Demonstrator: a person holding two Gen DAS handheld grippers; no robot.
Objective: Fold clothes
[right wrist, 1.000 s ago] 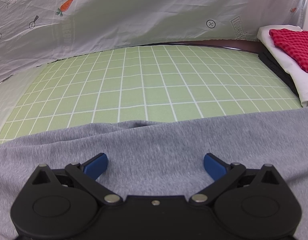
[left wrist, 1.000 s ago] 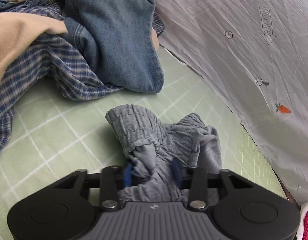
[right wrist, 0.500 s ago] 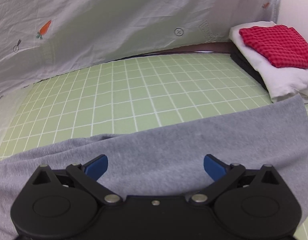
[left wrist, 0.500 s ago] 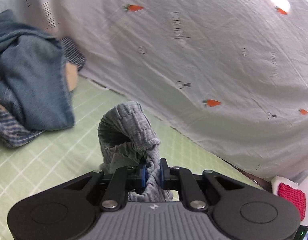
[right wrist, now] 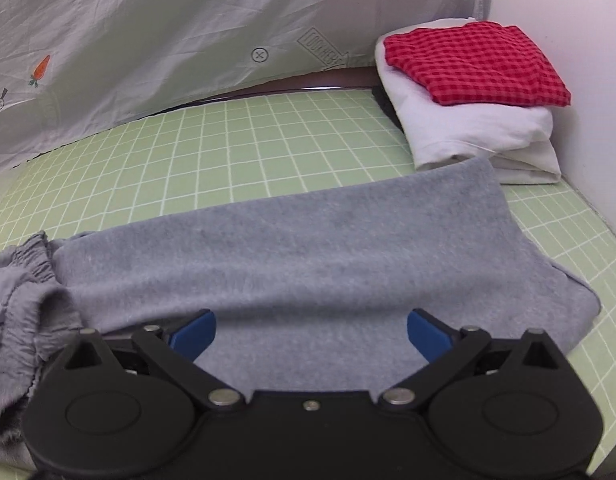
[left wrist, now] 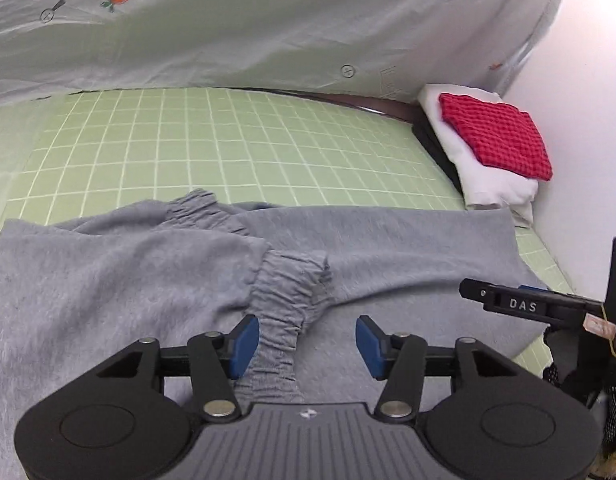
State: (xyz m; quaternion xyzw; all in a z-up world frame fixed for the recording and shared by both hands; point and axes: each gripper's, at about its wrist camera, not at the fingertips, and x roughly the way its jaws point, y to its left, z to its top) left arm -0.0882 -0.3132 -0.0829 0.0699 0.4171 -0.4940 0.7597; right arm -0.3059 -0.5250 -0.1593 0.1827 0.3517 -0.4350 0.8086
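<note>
Fleece in grey, a pair of sweatpants (left wrist: 119,276), lies spread across the green grid mat (left wrist: 235,152), covering its near half in both wrist views. On the left side a gathered elastic cuff (left wrist: 195,204) sits at the far edge of the cloth, and a second ribbed cuff (left wrist: 287,292) lies folded over the middle. The left tongs (left wrist: 305,340) hover above that second cuff with their blue pads apart; the left pad (left wrist: 243,338) is just beside the ribbed band, and nothing is clamped. Further right, the right tongs (right wrist: 312,334) are spread wide over the smooth grey leg, gripping nothing. In the left wrist view they enter from the right edge as a black bar marked DAS. The leg's far right corner reaches close to a folded stack: a red checked cloth (right wrist: 476,68) on top of a white garment (right wrist: 480,136), set against the white wall. Behind the mat hangs a pale sheet printed with carrots (left wrist: 267,28).
</note>
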